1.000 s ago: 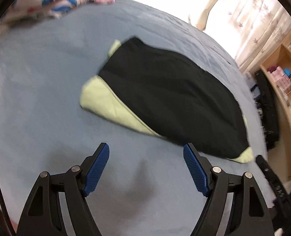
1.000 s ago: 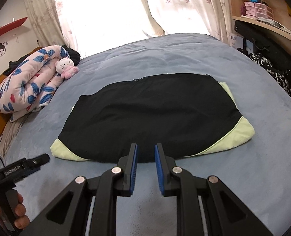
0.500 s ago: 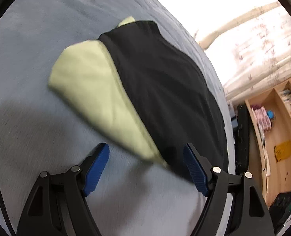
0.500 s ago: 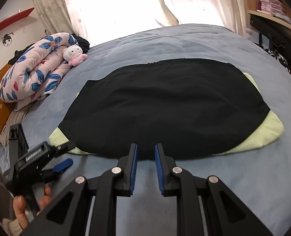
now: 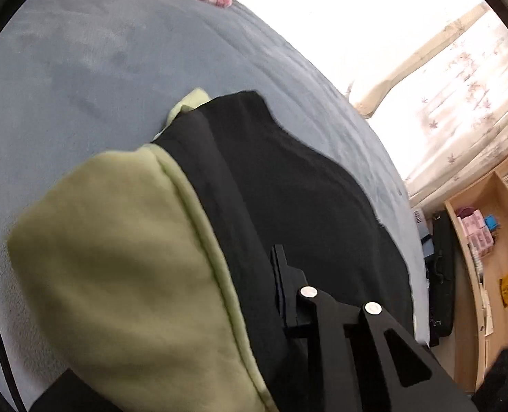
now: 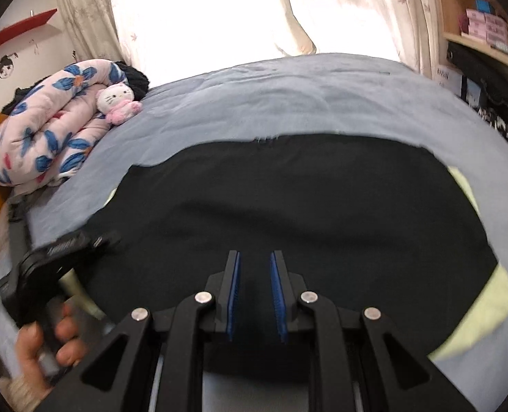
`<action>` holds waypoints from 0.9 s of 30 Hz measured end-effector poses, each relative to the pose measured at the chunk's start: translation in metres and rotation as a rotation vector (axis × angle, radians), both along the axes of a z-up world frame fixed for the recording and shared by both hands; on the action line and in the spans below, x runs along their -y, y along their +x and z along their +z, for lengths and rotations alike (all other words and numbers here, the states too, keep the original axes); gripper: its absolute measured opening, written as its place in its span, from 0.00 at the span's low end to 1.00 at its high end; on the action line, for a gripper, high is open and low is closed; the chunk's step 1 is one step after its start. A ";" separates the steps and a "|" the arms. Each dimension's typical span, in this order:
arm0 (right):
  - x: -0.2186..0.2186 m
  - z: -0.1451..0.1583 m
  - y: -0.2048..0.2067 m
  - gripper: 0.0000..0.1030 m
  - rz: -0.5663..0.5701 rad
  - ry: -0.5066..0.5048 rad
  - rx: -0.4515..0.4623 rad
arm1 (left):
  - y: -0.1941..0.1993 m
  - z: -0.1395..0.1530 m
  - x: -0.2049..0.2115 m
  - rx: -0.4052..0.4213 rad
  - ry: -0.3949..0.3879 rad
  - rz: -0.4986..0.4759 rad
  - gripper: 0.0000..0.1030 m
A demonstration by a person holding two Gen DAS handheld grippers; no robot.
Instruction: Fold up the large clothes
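The black garment [image 6: 288, 206] with the pale green lining lay spread on the blue bed [image 6: 288, 92], already folded down to a wide flat shape, though I'd guess at least one more fold was left. The left gripper [image 5: 271, 295] was closing on its green-lined corner with cloth between the jaws. The right gripper [image 6: 254, 295] hovered over the near edge, jaws nearly shut and gripping nothing.
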State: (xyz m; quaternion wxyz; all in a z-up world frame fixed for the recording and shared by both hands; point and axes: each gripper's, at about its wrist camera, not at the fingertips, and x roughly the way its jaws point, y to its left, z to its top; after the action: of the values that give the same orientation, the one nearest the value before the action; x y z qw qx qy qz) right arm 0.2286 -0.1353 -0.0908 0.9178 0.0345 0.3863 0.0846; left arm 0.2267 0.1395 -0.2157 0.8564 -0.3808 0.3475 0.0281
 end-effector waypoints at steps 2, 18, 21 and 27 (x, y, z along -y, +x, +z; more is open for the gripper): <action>-0.007 -0.009 0.018 0.17 0.004 -0.026 -0.006 | -0.006 0.011 0.006 0.020 0.085 0.003 0.10; 0.007 -0.067 0.051 0.14 0.082 0.096 -0.225 | -0.005 0.132 0.120 0.278 0.488 -0.151 0.07; 0.026 -0.066 0.051 0.13 0.119 0.220 -0.274 | 0.006 0.149 0.157 0.318 0.526 -0.220 0.07; 0.130 -0.027 0.014 0.13 -0.036 0.386 -0.217 | 0.023 0.156 0.257 0.343 0.711 -0.417 0.07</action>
State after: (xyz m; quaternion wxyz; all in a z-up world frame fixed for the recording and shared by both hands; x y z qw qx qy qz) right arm 0.2423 -0.2652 -0.1173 0.8487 0.2252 0.4586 0.1363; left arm 0.2494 -0.1178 -0.0600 0.9667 0.0165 0.2384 -0.0913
